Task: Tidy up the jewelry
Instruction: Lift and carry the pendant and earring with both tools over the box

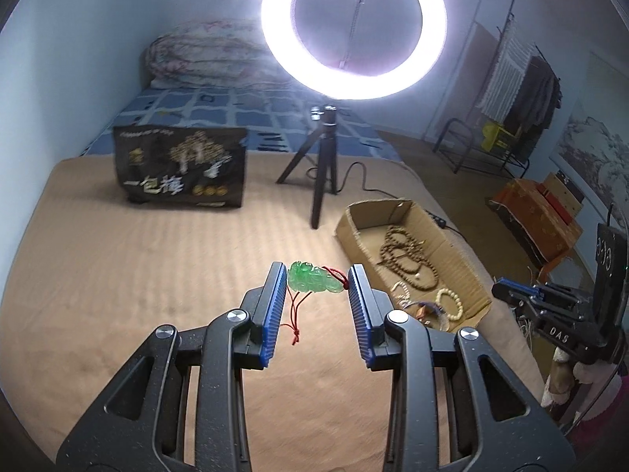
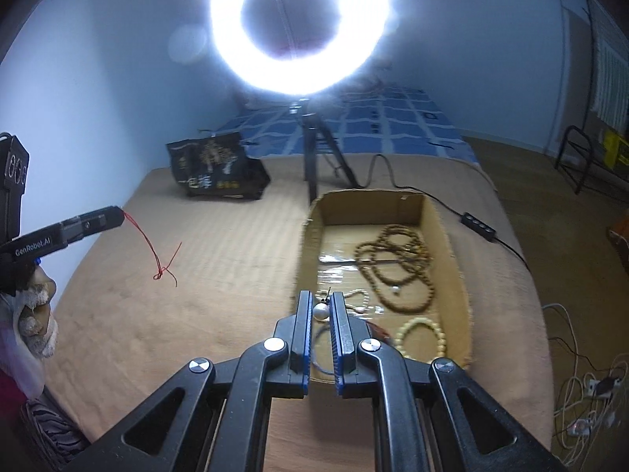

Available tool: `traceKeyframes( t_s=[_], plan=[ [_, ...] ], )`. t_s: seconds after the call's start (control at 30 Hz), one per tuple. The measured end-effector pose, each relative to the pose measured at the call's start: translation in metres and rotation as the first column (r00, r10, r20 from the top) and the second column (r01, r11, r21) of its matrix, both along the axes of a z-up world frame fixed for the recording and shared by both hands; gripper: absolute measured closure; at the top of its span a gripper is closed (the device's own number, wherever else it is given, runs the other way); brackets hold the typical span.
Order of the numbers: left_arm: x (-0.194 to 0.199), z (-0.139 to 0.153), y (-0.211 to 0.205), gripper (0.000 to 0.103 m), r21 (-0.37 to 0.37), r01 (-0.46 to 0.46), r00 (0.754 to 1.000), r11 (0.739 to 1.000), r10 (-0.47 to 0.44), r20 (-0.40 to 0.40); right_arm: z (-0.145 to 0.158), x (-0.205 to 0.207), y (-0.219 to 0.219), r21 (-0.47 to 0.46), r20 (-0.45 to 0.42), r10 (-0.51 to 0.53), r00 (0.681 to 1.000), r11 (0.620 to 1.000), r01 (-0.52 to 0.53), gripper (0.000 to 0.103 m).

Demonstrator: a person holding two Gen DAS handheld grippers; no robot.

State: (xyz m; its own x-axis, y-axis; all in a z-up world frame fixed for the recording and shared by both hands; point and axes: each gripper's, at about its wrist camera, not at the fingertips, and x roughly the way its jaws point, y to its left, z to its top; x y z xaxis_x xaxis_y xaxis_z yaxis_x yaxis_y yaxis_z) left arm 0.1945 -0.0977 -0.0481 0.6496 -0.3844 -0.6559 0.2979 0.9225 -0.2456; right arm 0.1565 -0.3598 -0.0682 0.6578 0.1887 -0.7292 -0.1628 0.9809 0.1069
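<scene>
Left claw (image 1: 316, 281) clamps my jade pendant (image 1: 313, 282), red cord (image 1: 295, 314) dangling; right claw (image 2: 322, 310) pinches a pearl (image 2: 321, 311) over the box (image 2: 452, 251) at 1 o'clock. Both pieces look bound there; next, lower and release.

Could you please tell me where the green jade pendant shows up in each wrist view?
Left wrist: green jade pendant at centre, between the left gripper's fingers.
Right wrist: pendant hidden; only its red cord dangles at left.
Shared landmark: cardboard box.
</scene>
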Motion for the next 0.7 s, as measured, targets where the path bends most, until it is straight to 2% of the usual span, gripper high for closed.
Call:
traceKeyframes(
  t_s=[0.7],
  plan=[
    [0.07, 0.012, -0.107, 0.071, -0.034, 0.142, 0.989, 0.989, -0.14, 0.043, -0.019, 0.024, -0.048, -0.006, -0.023, -0.077, 0.997, 0.997, 0.077, 0.097]
  ],
)
